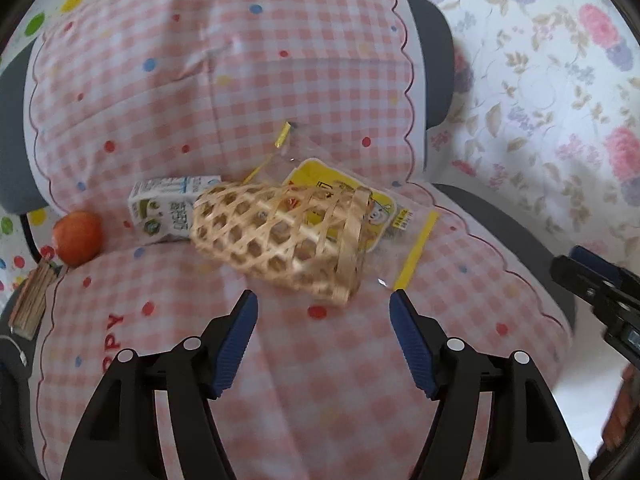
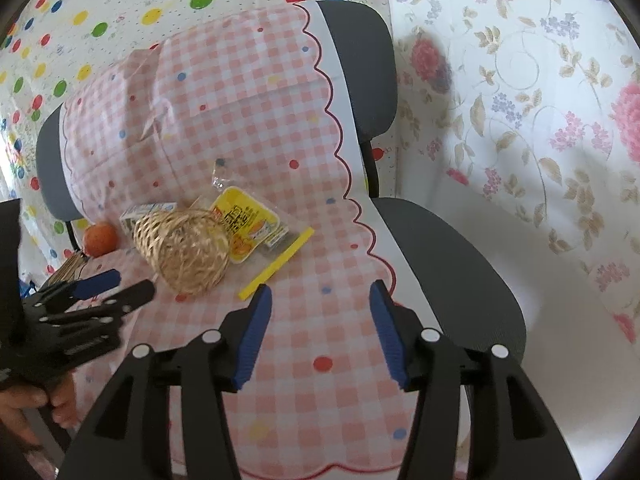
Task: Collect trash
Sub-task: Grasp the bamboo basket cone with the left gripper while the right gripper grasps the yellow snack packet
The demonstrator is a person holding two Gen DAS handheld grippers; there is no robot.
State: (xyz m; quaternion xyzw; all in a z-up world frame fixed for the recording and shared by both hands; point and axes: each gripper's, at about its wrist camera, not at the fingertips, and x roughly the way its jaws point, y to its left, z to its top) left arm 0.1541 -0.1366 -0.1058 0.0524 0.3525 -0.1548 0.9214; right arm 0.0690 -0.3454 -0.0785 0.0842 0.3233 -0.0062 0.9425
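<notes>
On the chair seat, over a pink checked cloth [image 1: 320, 380], the trash lies in a cluster near the backrest: a yellow tray [image 1: 384, 212] in a clear zip bag [image 1: 416, 256], a milk carton [image 1: 168, 208] to its left, and a clear wrapper [image 1: 280, 148] just behind. A woven basket [image 1: 280, 240] lies tipped on its side in front of them, overlapping the tray and touching the carton. An orange fruit [image 1: 78, 237] sits at the seat's left edge, with a bundle of sticks [image 1: 32, 300] nearer. The left gripper [image 1: 323, 304] hovers just short of the basket, jaws wide apart and holding nothing. The right gripper [image 2: 320, 296] hangs over bare cloth to the right, near the bag's yellow strip, jaws parted about halfway, also holding nothing. Both sit apart from all 4 trash pieces. Floral fabric [image 2: 520, 100] covers the wall at right, spotted fabric [image 2: 120, 0] at far left.
</notes>
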